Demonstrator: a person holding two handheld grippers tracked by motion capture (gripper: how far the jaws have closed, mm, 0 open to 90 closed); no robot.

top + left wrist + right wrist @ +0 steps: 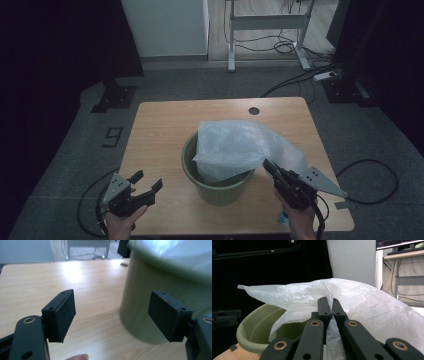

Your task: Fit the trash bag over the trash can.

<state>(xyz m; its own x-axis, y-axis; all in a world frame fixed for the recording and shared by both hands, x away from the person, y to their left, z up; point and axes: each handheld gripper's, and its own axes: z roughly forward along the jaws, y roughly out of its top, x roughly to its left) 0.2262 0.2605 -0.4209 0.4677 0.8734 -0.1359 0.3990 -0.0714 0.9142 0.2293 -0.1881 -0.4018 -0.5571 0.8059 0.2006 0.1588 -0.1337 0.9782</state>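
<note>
While right gripper (270,167) pinched edge of white plastic bag (235,147) draped over green bin (220,192) just ahead of it, we saw left gripper (148,181) spread, empty, bin to its right on worktop (165,125).

High view looks down; both gripper views, close, perhaps level, share the bin (218,180).

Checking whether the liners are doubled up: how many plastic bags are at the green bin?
1. The plastic bag sits partly inside the green bin, pinched by the right gripper; a second could hide inside.
</note>
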